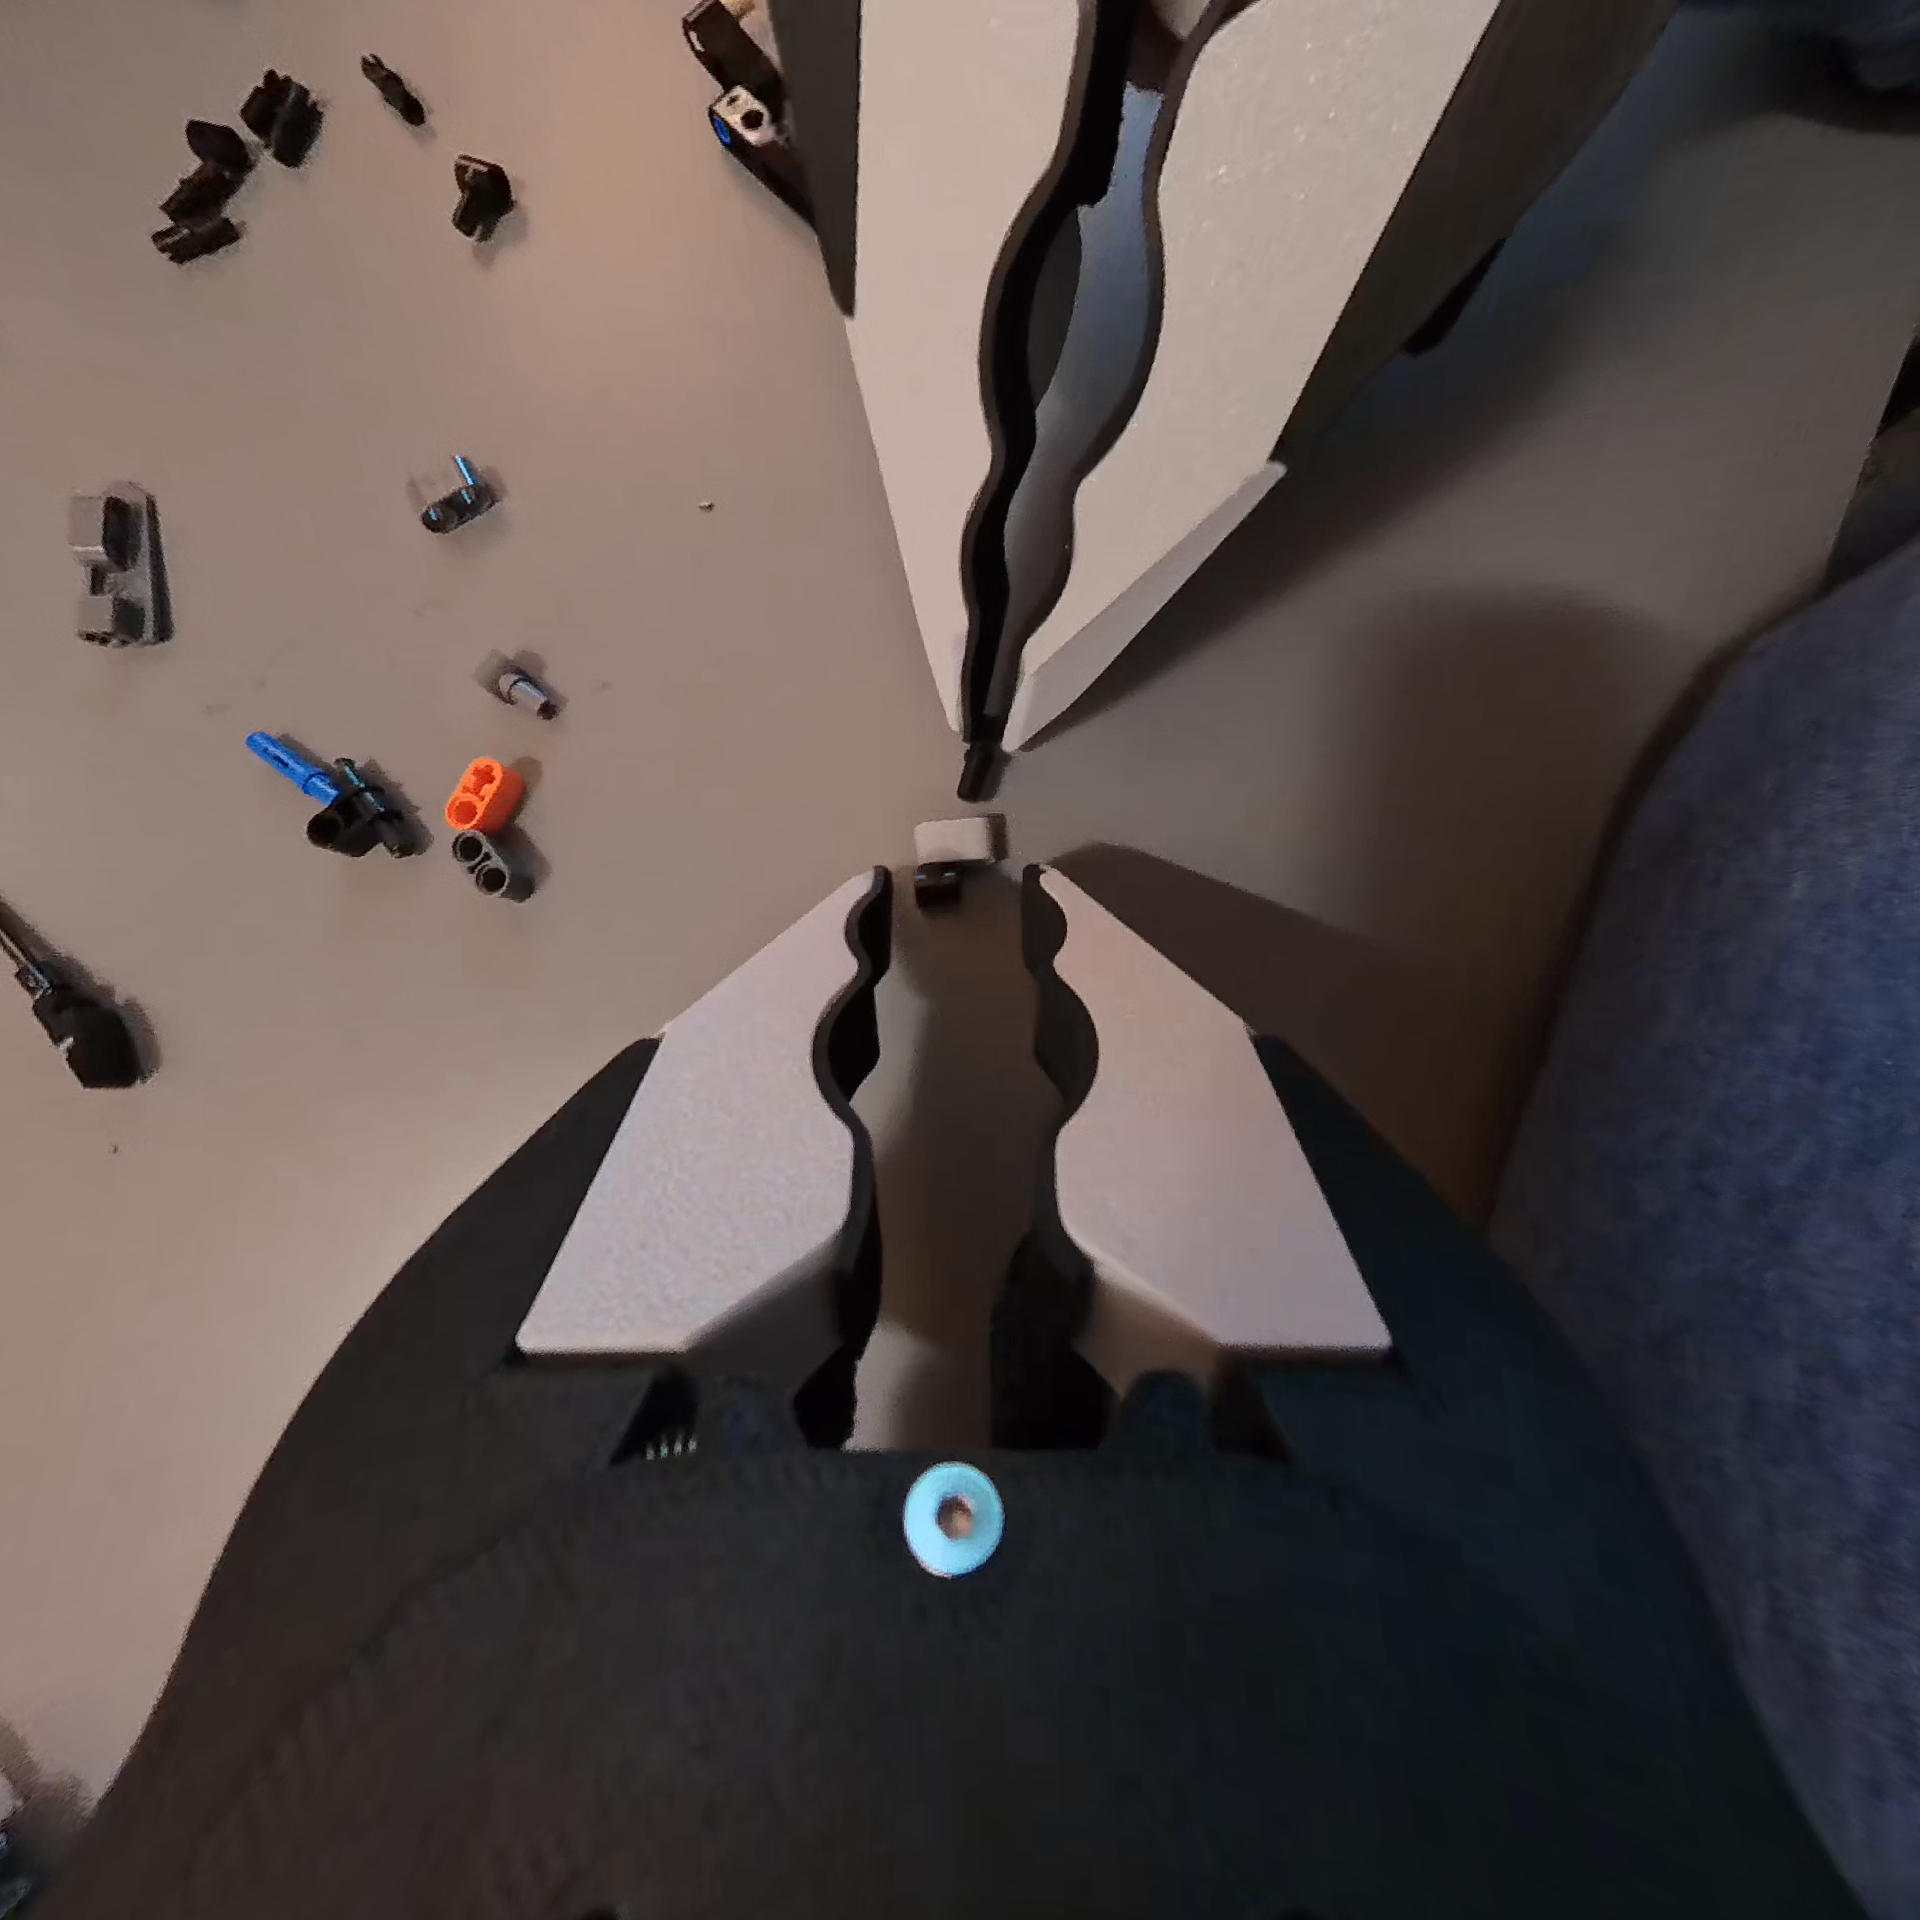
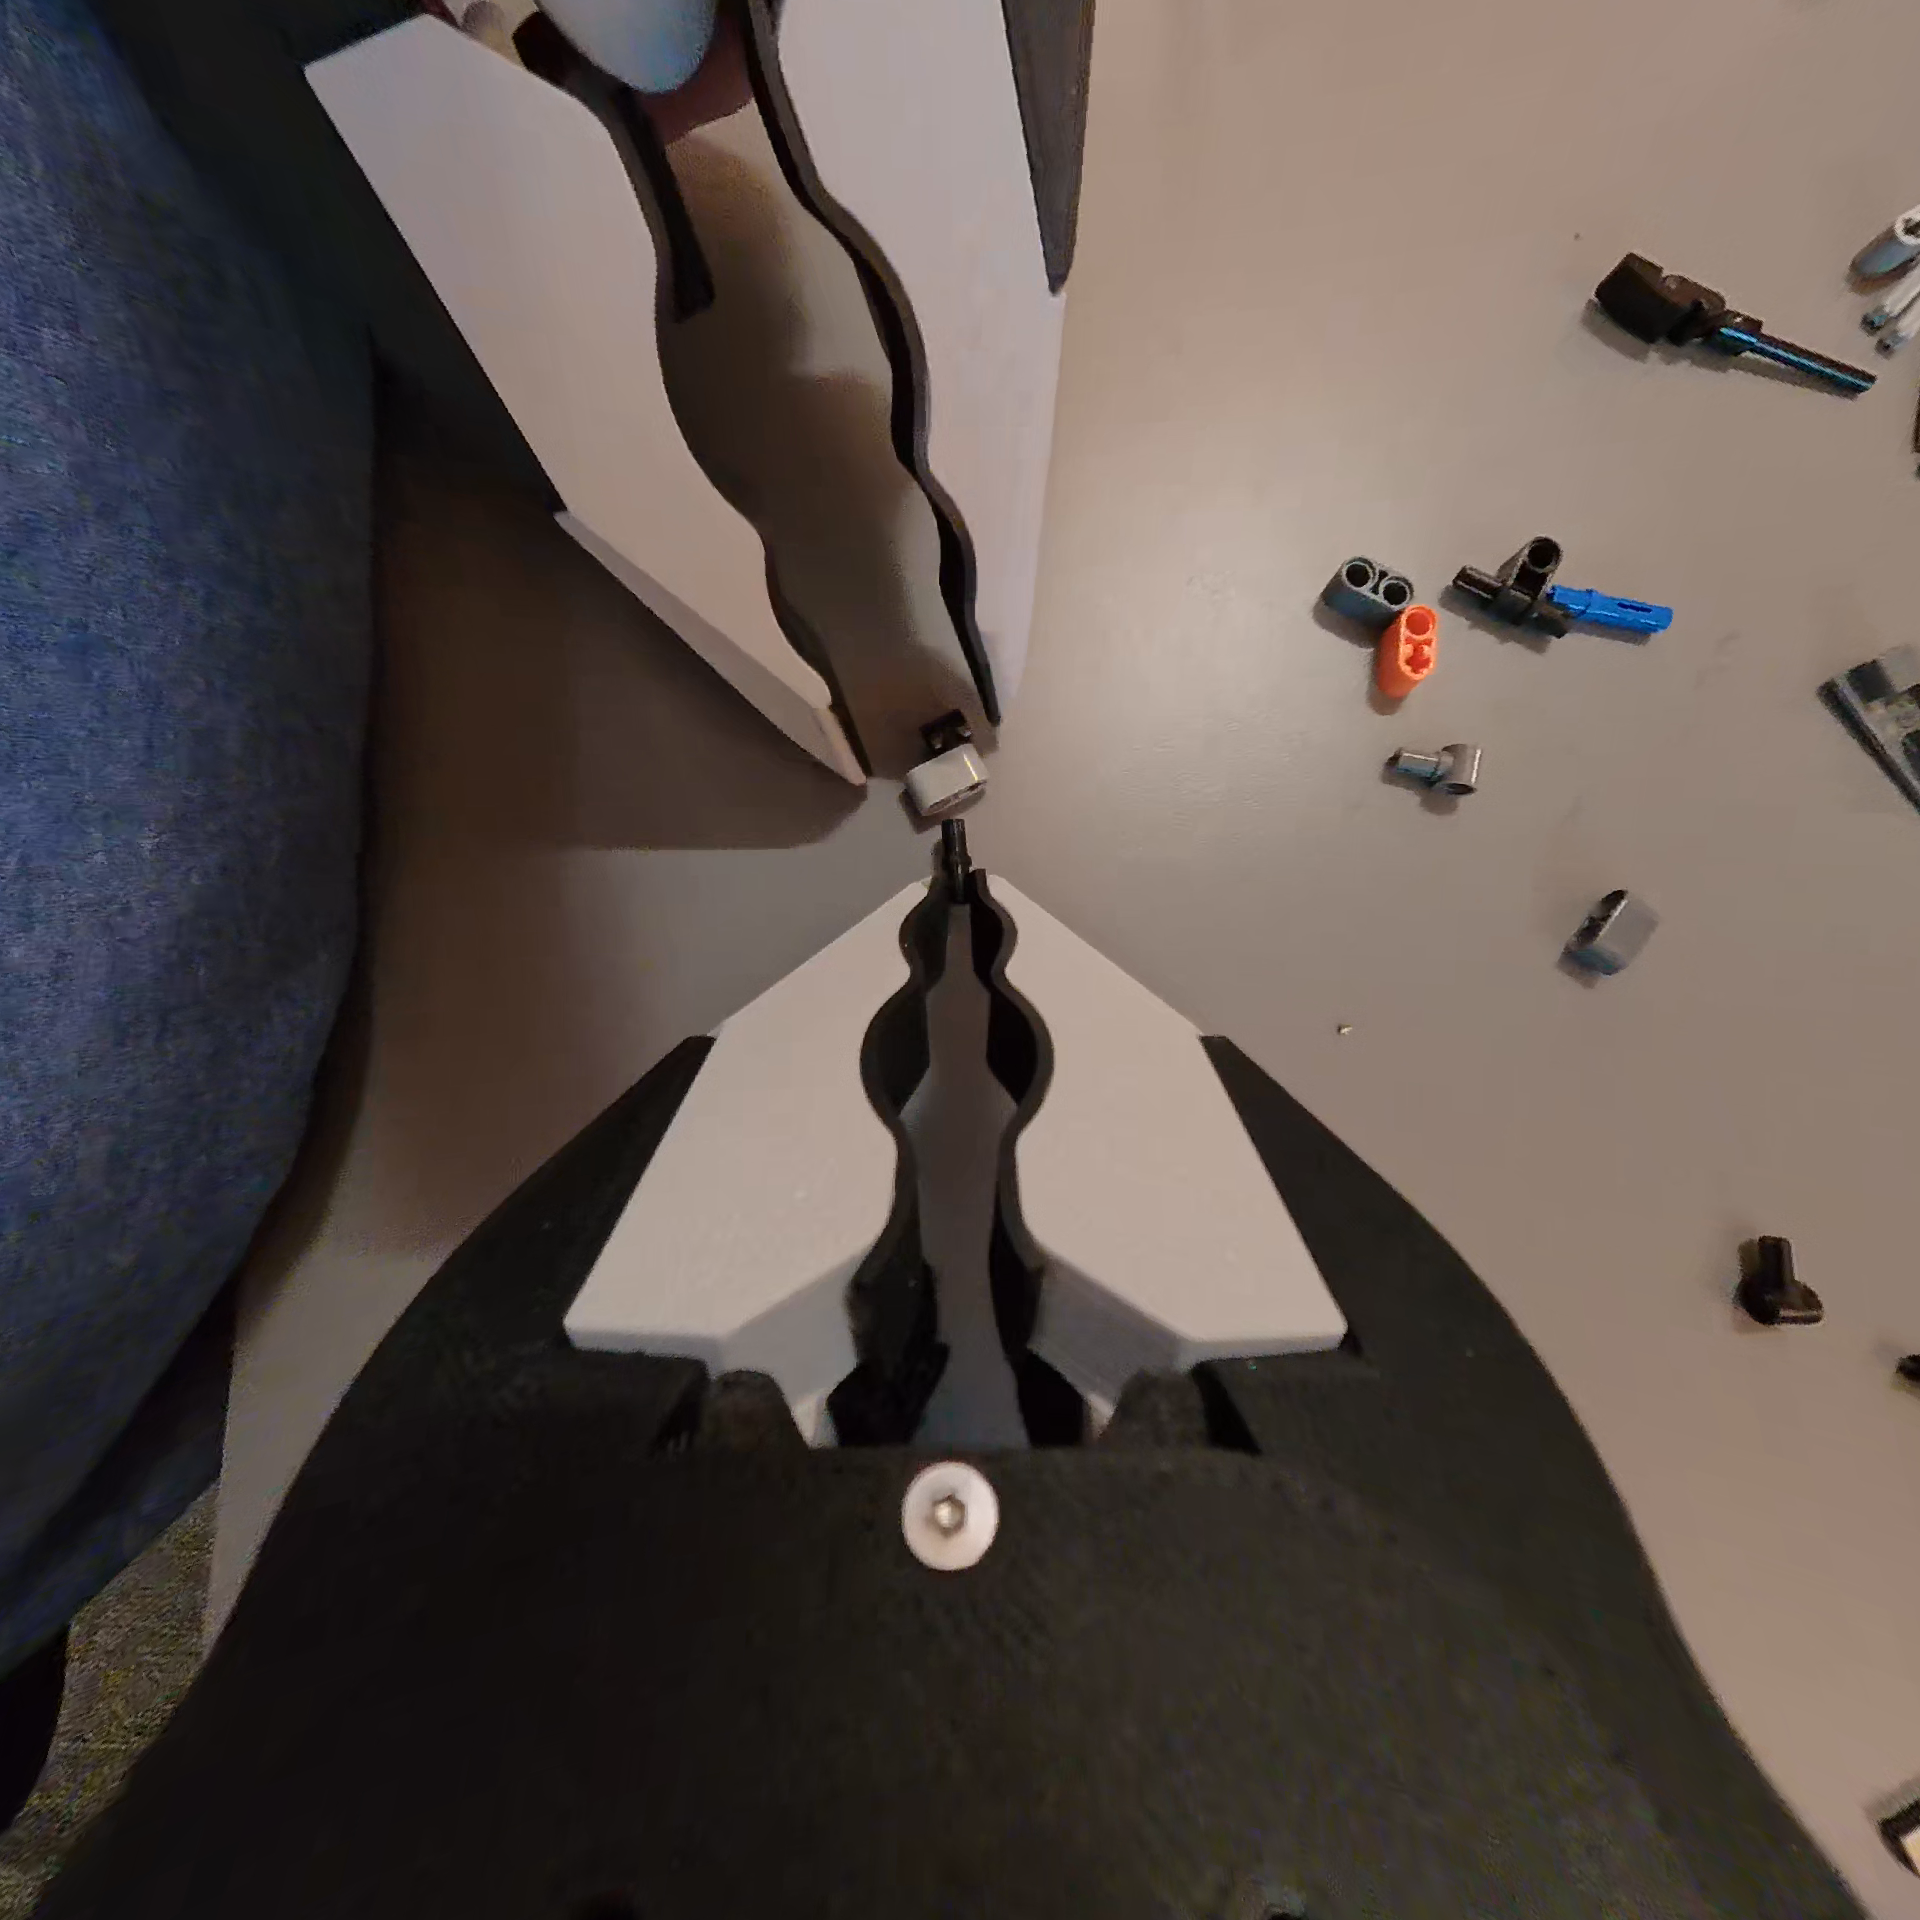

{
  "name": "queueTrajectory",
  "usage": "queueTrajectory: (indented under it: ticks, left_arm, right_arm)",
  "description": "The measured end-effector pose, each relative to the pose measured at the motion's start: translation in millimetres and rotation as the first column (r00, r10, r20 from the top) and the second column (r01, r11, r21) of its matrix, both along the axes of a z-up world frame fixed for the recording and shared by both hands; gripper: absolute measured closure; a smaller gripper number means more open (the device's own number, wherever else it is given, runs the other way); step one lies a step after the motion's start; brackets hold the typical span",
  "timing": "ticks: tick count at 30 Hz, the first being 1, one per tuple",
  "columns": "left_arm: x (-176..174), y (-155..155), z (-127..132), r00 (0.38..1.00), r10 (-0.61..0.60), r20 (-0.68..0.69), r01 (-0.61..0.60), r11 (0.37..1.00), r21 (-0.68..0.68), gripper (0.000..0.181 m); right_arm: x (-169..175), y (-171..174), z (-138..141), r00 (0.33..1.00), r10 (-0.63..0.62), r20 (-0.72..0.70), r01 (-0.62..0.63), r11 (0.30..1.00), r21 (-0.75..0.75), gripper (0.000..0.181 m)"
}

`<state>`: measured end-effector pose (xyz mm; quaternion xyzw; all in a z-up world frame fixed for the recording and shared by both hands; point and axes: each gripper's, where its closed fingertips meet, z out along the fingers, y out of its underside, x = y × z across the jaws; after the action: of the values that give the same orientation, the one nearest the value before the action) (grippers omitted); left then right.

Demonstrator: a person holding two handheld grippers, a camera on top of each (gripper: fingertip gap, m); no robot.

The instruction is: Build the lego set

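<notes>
Right gripper (image 2: 954, 883), pressed together, pinches a black pin (image 2: 950, 847). Left gripper (image 1: 956, 878) pinches a grey connector (image 1: 961, 840) near the table (image 1: 644, 364) edge, tips nearly touching.

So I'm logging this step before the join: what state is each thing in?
left tongs: shut on grey connector
grey connector: held, not yet joined
right tongs: shut on black pin
black pin: held, tip just short of connector
orange connector: loose on table

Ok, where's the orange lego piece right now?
The orange piece lies on the table, left in the left wrist view and right in the right wrist view, touching a dark grey two-hole connector, near the blue pin.
</notes>
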<state>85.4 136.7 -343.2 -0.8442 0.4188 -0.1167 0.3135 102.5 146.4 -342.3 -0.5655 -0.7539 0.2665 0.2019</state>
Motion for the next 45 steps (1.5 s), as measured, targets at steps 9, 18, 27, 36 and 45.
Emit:
queueTrajectory:
  ticks: [9, 18, 27, 36, 45]
  left_arm:
    - [2.3, 3.4, -3.0, 1.000, 0.005, -0.002, -0.005, 1.000, 0.013, 0.173]
    - [2.5, 5.2, -3.1, 1.000, -0.017, 0.015, 0.017, 1.000, 0.026, 0.174]
    - [3.1, 5.2, -3.1, 0.996, -0.076, 0.047, 0.075, 0.997, 0.029, 0.174]
    - [2.6, 5.0, -3.1, 0.995, -0.078, 0.062, 0.077, 0.997, 0.013, 0.174]
    - [2.3, 5.3, -3.1, 0.998, -0.043, 0.050, 0.043, 0.999, 0.007, 0.175]
  right_arm:
    - [-2.4, -1.2, -2.8, 0.999, 0.035, 0.023, -0.036, 0.999, 0.032, 0.180]
    - [-1.2, -2.0, -2.8, 0.994, 0.110, 0.013, -0.110, 0.994, 0.025, 0.180]
    - [-2.3, -2.4, -2.7, 0.977, 0.215, -0.017, -0.215, 0.977, 0.018, 0.181]
    - [-4.3, -1.6, -2.4, 0.973, 0.232, 0.007, -0.232, 0.968, 0.092, 0.181]
    - [-4.6, -1.2, -2.2, 0.984, 0.176, 0.015, -0.175, 0.957, 0.231, 0.181]
